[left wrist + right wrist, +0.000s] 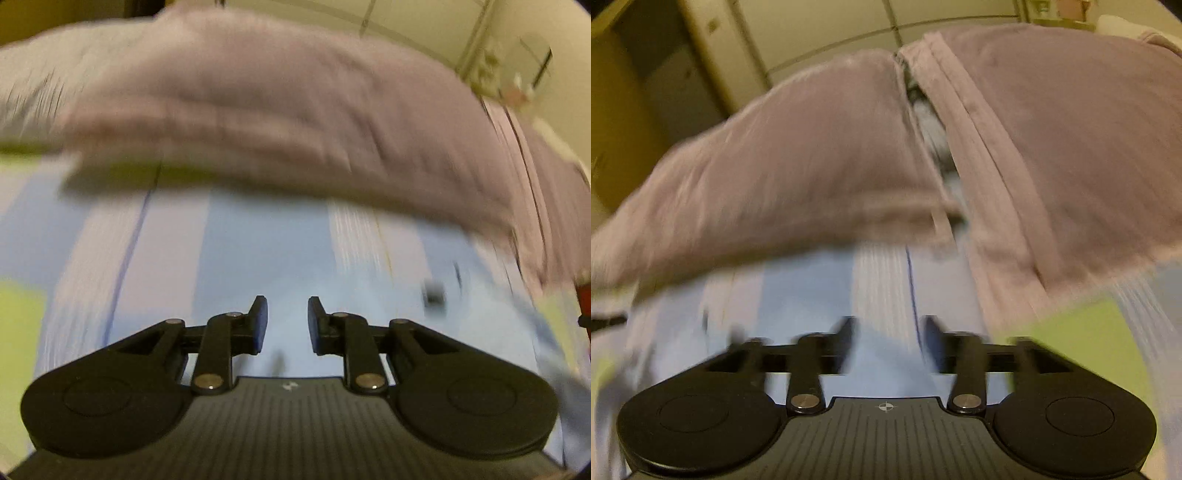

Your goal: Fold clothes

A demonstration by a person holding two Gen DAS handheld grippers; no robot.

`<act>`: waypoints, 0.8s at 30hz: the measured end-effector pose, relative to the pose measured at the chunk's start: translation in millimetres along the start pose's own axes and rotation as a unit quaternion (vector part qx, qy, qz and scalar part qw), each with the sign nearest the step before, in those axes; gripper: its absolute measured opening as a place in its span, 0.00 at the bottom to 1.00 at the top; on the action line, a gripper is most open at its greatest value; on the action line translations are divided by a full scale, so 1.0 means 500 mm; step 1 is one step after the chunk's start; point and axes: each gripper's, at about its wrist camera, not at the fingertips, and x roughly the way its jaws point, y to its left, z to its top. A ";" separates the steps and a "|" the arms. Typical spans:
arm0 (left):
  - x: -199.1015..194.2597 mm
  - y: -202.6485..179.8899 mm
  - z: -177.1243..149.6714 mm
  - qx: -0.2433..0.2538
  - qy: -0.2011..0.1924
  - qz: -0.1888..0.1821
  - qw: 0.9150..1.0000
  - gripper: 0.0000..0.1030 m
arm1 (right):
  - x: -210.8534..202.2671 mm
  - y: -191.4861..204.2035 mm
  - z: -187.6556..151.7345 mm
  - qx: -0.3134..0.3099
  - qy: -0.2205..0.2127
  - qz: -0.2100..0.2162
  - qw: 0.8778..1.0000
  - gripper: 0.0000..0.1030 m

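Both pairs of fingers stand apart with nothing between them. Your left gripper (287, 325) shows its blue-faced pads (260, 321) clearly: they face each other across a gap, and only the bedsheet (266, 251) shows through it. Your right gripper (888, 341) is smeared by motion blur, yet its two fingers (842, 343) still read as spread, again with only sheet visible between them.

Your task's thing, a mauve-pink garment (258, 110), lies ahead of both grippers, on the far side of the bare sheet, and neither set of fingers touches it. In the left wrist view it fills the upper half as one broad mound, its near edge casting a dark shadow on the sheet, and it runs down the right side as a narrower strip. In the right wrist view the same garment (798, 162) shows two panels split by an open front, with a flat band (982, 155) running along the edge of the right panel. Whether a zip sits in that opening you cannot tell through the blur.

Pale blue and white stripes cover the sheet, with yellow-green patches (1082, 339) at the sides. A small dark object (433, 293) lies on it to the right of your left gripper, too blurred to identify.
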 end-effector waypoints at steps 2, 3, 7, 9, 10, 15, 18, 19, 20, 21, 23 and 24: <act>-0.049 -0.020 -0.095 -0.014 0.035 -0.008 0.999 0.17 | -0.076 0.003 -0.092 -0.018 0.028 -0.005 0.999 0.56; -0.074 -0.030 -0.139 -0.023 0.050 -0.010 0.998 0.17 | -0.113 0.004 -0.138 -0.028 0.042 -0.008 0.999 0.56; -0.173 -0.075 -0.272 -0.076 0.089 -0.010 0.993 0.17 | -0.265 0.010 -0.321 -0.064 0.099 -0.019 0.993 0.56; -0.208 -0.089 -0.317 -0.105 0.097 -0.016 0.990 0.17 | -0.340 0.013 -0.413 -0.082 0.127 -0.024 0.988 0.56; -0.225 -0.097 -0.340 -0.119 0.102 -0.019 0.987 0.17 | -0.364 0.008 -0.452 -0.064 0.141 -0.020 0.988 0.56; -0.264 -0.128 -0.389 -0.158 0.101 -0.048 0.981 0.17 | -0.345 -0.071 -0.559 0.217 0.108 0.013 0.970 0.56; -0.278 -0.138 -0.397 -0.160 0.090 -0.045 0.982 0.17 | -0.300 -0.102 -0.594 0.354 0.056 0.026 0.933 0.55; -0.282 -0.139 -0.398 -0.161 0.087 -0.042 0.982 0.17 | -0.289 -0.106 -0.594 0.380 0.047 0.035 0.923 0.34; -0.289 -0.139 -0.397 -0.159 0.084 -0.041 0.983 0.17 | -0.284 -0.108 -0.587 0.389 0.045 0.049 0.919 0.08; -0.300 -0.139 -0.397 -0.156 0.081 -0.038 0.984 0.17 | -0.286 -0.105 -0.567 0.368 0.055 0.051 0.927 0.08; -0.322 -0.139 -0.398 -0.151 0.073 -0.031 0.985 0.17 | -0.311 -0.097 -0.510 0.278 0.073 0.030 0.957 0.07; -0.334 -0.138 -0.396 -0.147 0.069 -0.026 0.986 0.17 | -0.337 -0.100 -0.476 0.220 0.072 0.016 0.973 0.07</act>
